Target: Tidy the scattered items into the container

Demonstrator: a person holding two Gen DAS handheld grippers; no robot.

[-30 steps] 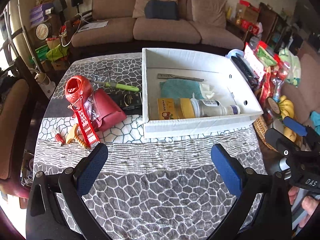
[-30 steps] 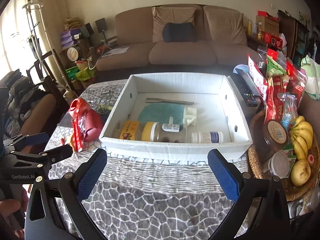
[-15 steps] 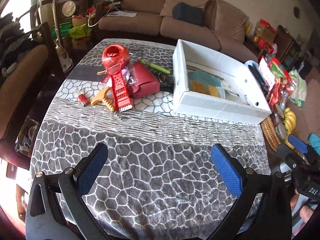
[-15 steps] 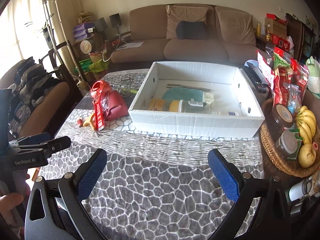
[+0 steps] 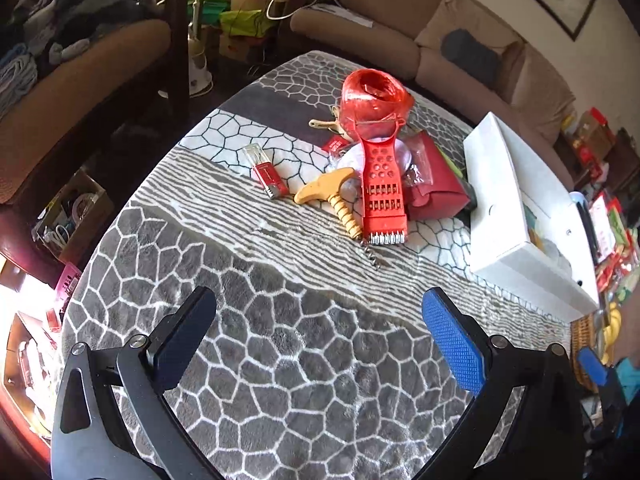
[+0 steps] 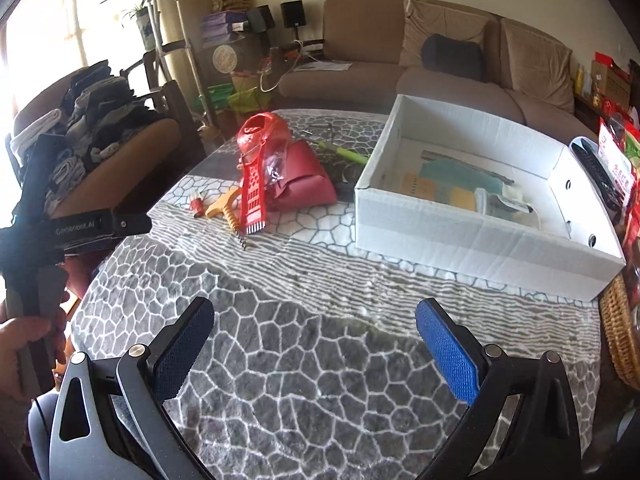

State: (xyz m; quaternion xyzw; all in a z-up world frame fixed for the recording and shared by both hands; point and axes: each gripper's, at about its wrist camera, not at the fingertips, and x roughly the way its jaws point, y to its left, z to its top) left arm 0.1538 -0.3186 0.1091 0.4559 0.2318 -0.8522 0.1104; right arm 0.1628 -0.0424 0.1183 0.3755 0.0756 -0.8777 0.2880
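Note:
A white box [image 6: 480, 236] stands on the table's right side with several items inside; it also shows in the left wrist view [image 5: 516, 216]. Left of it lie a red grater [image 5: 382, 184], a red twine ball [image 5: 374, 92], a dark red pouch [image 5: 434, 182], a corkscrew with a tan handle [image 5: 336, 204] and a small red lighter [image 5: 269, 176]. A green-handled tool [image 6: 346, 154] lies behind the pouch. My left gripper [image 5: 320, 344] is open and empty above the near table, facing the pile. My right gripper [image 6: 314, 348] is open and empty above the near table.
The table carries a grey patterned cloth [image 6: 320, 360]. A wicker basket [image 6: 620, 336] with fruit and snack packs stands at the right edge. A chair with clothes [image 6: 92, 140] is at the left. A sofa [image 6: 440, 68] stands behind.
Both grippers have pulled back from the box and turned left. The left wrist view now centres on the red pile, and the box has slid to the right in both views.

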